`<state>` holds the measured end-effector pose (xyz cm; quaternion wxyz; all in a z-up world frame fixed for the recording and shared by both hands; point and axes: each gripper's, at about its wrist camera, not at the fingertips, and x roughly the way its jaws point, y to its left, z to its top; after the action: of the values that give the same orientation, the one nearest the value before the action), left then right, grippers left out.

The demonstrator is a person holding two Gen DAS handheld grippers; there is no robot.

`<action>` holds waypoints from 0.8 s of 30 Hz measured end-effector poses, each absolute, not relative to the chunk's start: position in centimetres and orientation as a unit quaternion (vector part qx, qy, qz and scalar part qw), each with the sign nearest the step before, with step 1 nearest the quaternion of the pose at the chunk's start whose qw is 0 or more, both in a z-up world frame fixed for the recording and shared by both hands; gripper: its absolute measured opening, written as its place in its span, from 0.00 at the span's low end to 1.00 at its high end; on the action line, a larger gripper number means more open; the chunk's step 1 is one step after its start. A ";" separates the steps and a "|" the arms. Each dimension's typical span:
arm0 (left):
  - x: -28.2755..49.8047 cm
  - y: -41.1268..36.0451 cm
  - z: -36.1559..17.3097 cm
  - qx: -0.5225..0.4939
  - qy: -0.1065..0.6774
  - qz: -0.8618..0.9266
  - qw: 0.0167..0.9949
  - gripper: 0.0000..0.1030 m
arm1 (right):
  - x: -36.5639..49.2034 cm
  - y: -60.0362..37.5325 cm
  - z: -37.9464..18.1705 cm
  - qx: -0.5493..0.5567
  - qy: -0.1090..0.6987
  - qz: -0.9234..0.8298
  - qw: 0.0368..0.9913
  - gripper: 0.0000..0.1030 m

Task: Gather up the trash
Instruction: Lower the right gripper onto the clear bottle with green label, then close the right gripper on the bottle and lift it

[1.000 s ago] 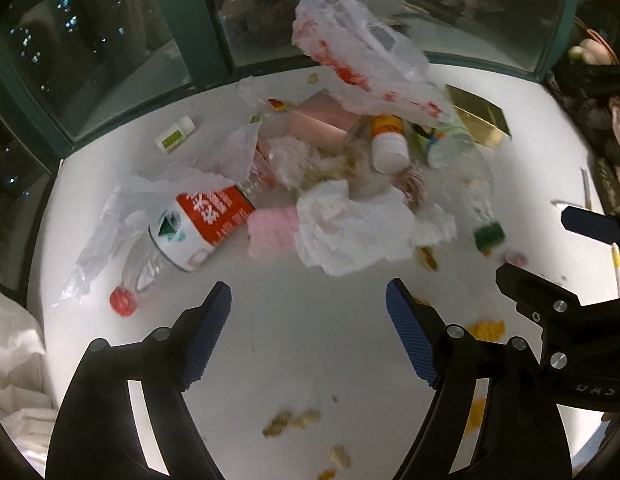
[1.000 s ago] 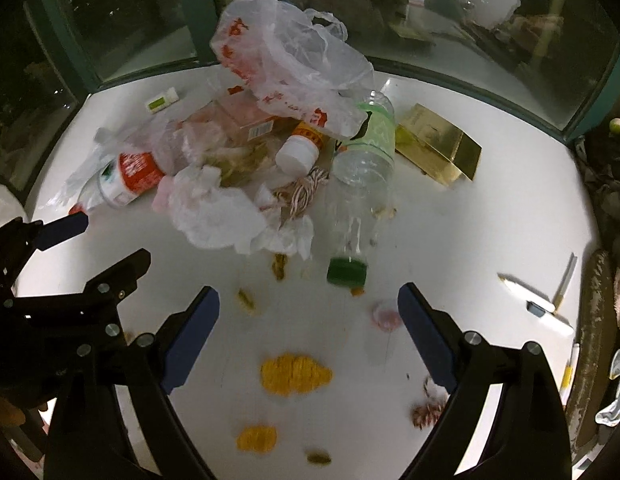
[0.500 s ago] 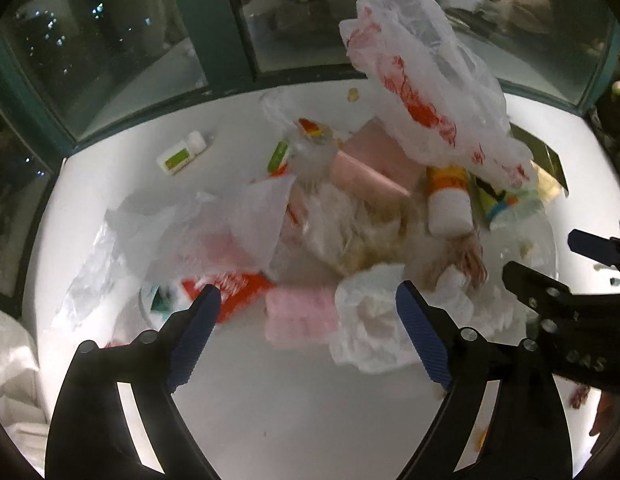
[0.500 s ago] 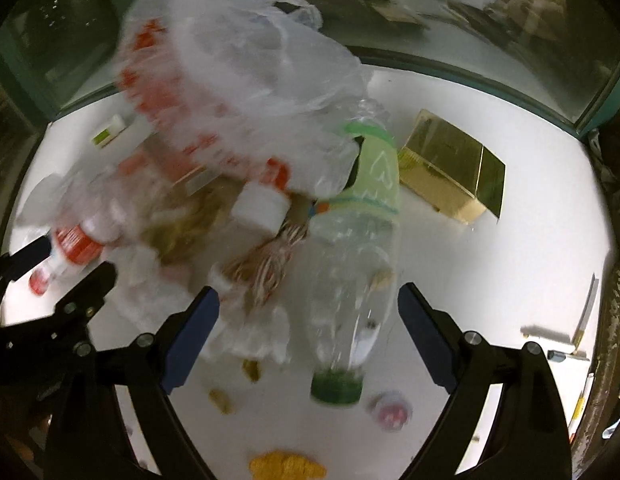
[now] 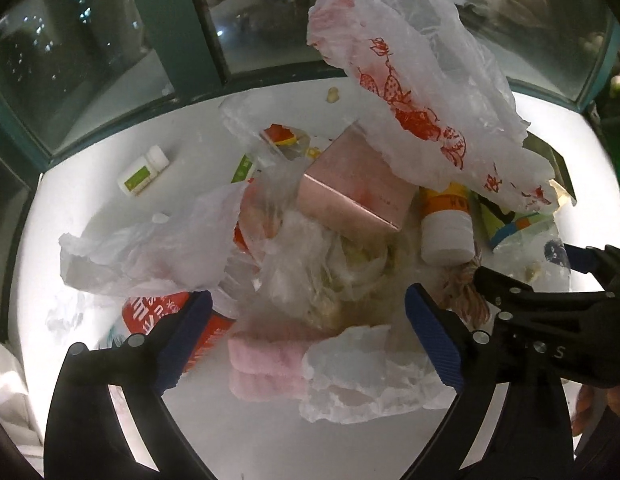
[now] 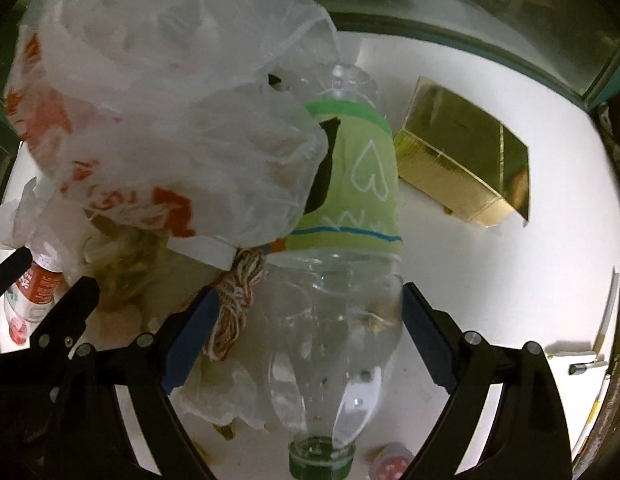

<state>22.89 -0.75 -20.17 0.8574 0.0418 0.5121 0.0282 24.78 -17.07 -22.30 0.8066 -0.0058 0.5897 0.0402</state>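
1 bottle (image 6: 342, 280) — green label, white hearts.

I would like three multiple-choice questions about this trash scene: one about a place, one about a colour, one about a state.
1. What lies between the right gripper's fingers?
A. gold box
B. clear bottle
C. pink box

2. What colour is the clear bottle's label?
A. green
B. red
C. black

3. How do the left gripper's jaws stand?
A. shut on a bag
B. shut, empty
C. open

Answers: 1 B, the bottle lies between both pads; 2 A, a light green label wraps it; 3 C, the jaws stand wide apart, having just been opening, gripping nothing.
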 end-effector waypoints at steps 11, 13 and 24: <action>22.7 -0.8 -20.6 0.041 0.515 0.025 0.856 0.91 | 24.9 -16.6 -23.1 -0.019 0.597 0.051 0.800 0.66; 22.5 -1.0 -20.5 0.043 0.516 0.023 0.855 0.91 | 24.6 -16.8 -23.3 -0.005 0.600 0.057 0.798 0.63; 20.6 -1.8 -18.6 0.039 0.508 0.015 0.860 0.91 | 22.1 -19.4 -21.6 0.027 0.600 0.062 0.797 0.59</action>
<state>20.57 -1.77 -18.57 0.8602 0.0389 0.5082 0.0149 22.05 -19.35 -21.56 0.7968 0.0274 0.6004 0.0619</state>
